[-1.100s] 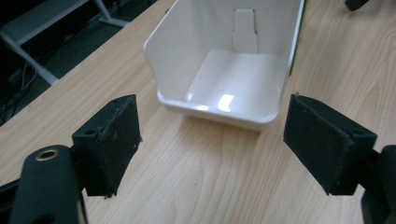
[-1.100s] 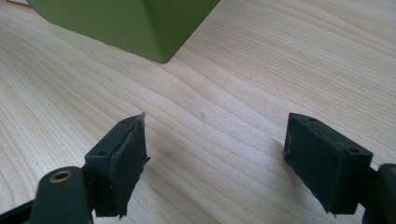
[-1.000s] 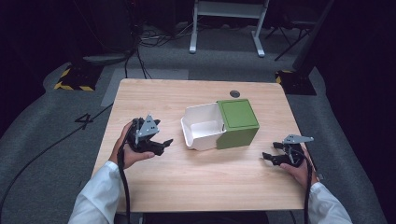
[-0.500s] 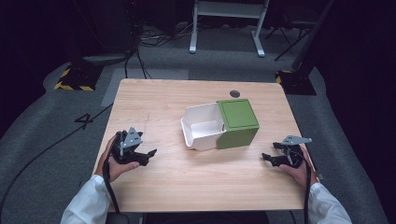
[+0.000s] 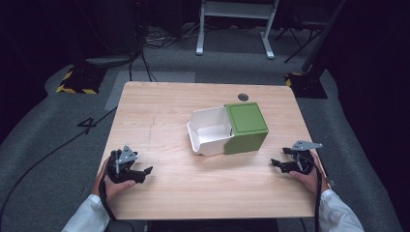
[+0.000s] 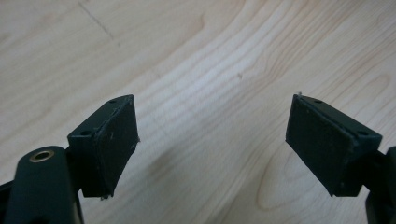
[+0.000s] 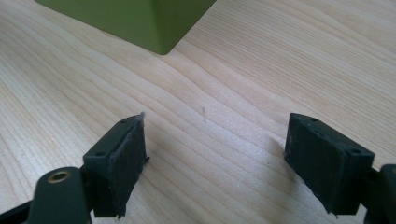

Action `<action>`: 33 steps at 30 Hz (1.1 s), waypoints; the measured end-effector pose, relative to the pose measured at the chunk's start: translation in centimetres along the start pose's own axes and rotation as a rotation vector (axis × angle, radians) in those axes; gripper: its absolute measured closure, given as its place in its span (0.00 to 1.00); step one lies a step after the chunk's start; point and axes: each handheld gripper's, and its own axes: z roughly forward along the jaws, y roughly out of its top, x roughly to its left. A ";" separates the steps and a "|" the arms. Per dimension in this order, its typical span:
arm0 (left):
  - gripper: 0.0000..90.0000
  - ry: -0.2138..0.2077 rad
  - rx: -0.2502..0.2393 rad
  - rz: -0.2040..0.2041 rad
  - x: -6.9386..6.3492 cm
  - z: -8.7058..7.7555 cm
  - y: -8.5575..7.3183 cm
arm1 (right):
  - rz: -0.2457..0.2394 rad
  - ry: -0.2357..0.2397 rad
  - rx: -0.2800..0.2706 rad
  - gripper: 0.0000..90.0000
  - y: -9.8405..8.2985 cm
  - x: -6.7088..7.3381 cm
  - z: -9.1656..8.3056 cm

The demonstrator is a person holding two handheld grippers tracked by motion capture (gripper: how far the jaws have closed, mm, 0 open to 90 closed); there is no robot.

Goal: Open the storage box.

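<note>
Grippers rest wide open, nothing held, at the table's (image 5: 159, 106) near edge, left gripper (image 5: 144, 172) near left, right gripper (image 5: 276, 164) near right, green box (image 5: 246, 124) with white tray (image 5: 209, 131) touching its left side mid-table between them.

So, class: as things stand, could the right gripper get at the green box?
Probably yes. The right gripper has its jaws open and aimed toward the green box, with bare table between them and nothing in the way.

A green box (image 5: 246, 125) adjoins a white tray (image 5: 209, 132) on the pale wood-grain table (image 5: 159, 111) (black fingers (image 6: 109, 144)).
</note>
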 end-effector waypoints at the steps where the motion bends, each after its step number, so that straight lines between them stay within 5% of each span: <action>1: 0.19 0.000 0.007 -0.012 0.0 0.2 -0.4 | 0.001 0.000 0.000 0.23 0.0 0.0 0.0; 6: 0.19 -0.010 0.026 -0.098 0.3 0.1 -1.0 | 0.000 0.000 0.000 0.23 0.0 0.0 0.0; 8: 0.19 0.015 0.034 -0.074 0.1 0.2 -0.9 | 0.001 0.001 0.000 0.23 0.0 0.0 0.0; 33: 0.18 0.009 0.038 -0.078 0.0 0.3 -0.8 | 0.001 -0.001 0.001 0.22 0.0 0.1 0.0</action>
